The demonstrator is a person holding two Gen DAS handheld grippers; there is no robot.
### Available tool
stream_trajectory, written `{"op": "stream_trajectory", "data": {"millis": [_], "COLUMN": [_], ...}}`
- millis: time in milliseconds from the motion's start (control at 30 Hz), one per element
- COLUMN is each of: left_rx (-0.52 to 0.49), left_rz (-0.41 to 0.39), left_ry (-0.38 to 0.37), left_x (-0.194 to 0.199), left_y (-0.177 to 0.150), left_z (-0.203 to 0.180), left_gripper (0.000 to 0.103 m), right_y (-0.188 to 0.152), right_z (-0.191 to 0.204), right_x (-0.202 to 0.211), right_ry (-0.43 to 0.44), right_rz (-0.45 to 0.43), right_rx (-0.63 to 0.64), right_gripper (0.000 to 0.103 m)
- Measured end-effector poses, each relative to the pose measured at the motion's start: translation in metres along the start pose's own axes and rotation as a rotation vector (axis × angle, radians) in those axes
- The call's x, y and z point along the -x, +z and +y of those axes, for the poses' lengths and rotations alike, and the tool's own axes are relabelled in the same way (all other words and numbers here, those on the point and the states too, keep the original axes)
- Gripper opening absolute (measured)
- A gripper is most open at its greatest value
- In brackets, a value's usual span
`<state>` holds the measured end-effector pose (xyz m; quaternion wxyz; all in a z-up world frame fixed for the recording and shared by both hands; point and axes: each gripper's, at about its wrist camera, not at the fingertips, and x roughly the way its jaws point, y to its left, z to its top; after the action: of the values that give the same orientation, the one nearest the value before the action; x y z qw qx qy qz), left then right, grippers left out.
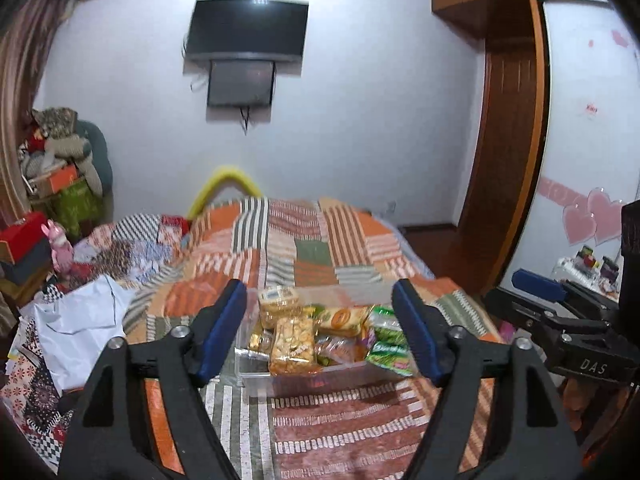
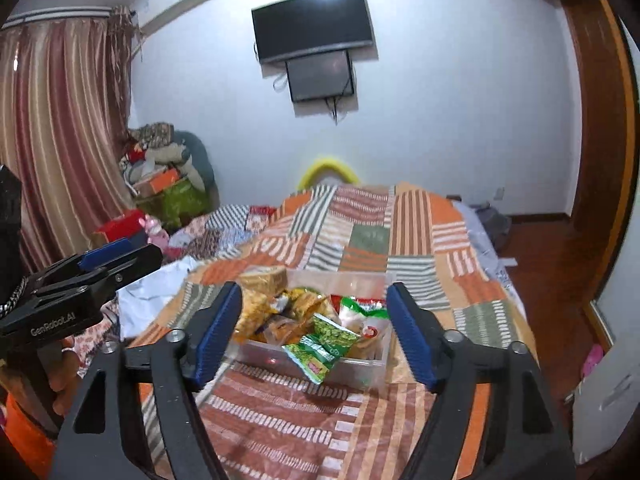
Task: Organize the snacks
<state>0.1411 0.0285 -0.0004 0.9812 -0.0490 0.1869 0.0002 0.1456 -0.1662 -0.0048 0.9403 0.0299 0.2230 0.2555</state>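
Clear plastic bin (image 1: 256,380) sits on bed (image 1: 340,432), on patchwork quilt, mid-scene, just beyond both tools. Bin filled with snack packets: cracker pack (image 1: 291,344) left, green packets (image 2: 320,350) right, one draped over near rim. Left hand-held gripper (image 1: 320,328) jaws spread, nothing between pads. Right hand-held gripper (image 2: 316,332) likewise spread, empty. TV (image 1: 246,30) on far wall.

Snacks (image 1: 292,344) in bin (image 1: 256,384) on bed (image 1: 320,420)
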Motion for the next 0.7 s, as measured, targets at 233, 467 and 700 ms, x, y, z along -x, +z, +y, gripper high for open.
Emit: {"op": "stream_trajectory", "data": {"millis": [233,467,700], "left_rx": [-0.031,-0.049,-0.051], "left_rz": [-0.095,-0.132,-0.134], "left_ry": [0.015,0.023,0.023], "left_x": [0.049,0.072,0.079], "left_y": [0.002,-0.004,-0.008], "left_z": [-0.016,-0.028,-0.033], "left_gripper": [0.102,0.103,0.103], "right_y": [0.006,0.006,0.000], "right_z": [0.011,0.015,0.019], "right_x": [0.034,0.048,0.053], "right_ry": [-0.030,-0.036,-0.048], "right_rz": [-0.090,-0.121,-0.120], "right_rx": [0.020,0.022,0.027], "right_gripper": [0.099,0.103,0.103]}}
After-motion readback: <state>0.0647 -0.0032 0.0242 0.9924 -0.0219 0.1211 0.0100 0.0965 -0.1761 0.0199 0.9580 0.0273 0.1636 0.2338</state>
